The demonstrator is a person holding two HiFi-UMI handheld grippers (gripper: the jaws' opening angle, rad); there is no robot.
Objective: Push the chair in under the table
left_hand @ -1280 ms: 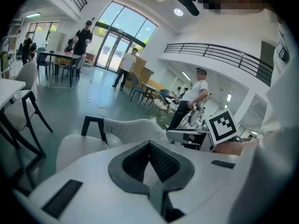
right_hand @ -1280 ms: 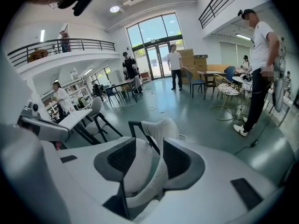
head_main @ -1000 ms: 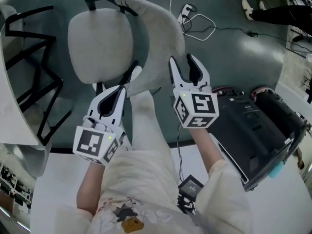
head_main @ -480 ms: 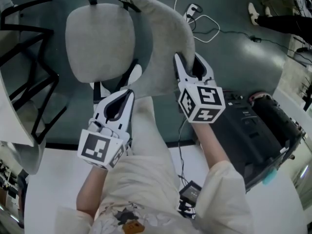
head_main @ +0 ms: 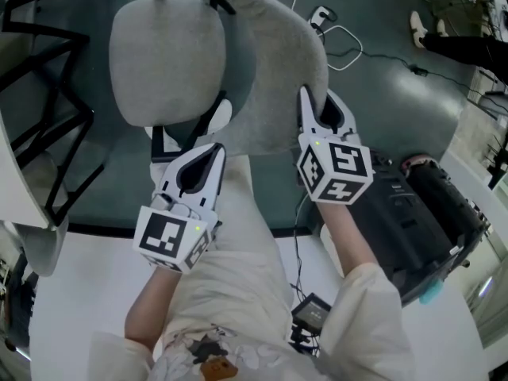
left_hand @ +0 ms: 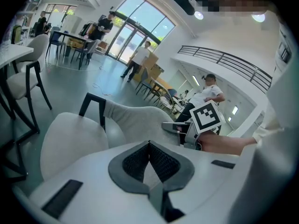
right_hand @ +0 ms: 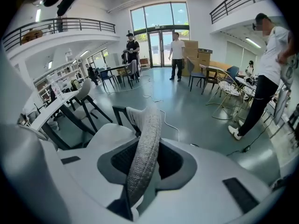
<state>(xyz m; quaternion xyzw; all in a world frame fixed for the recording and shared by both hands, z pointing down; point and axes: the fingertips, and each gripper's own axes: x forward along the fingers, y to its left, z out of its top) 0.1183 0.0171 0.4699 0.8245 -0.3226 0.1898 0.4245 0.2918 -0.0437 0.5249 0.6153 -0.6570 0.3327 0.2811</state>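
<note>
The right gripper point(head_main: 316, 105) has come down onto the chair point(head_main: 167, 54) and has just been closing its jaws, which now clamp the edge of the backrest point(head_main: 274, 62). The left gripper point(head_main: 211, 153) hangs closed and empty just beside it. The chair stands out on the floor, seat clear of the desk point(head_main: 20, 189) at the left, so with this hold the push can likely begin.

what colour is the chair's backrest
Light grey fabric backrest, clearest in the right gripper view.

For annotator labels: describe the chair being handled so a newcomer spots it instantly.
Find the white table at the head view's left edge. Right of it, on the dark floor, stands the grey chair. Unlike the black-legged chair against that table, it stands clear, curved backrest nearest the person.
</note>
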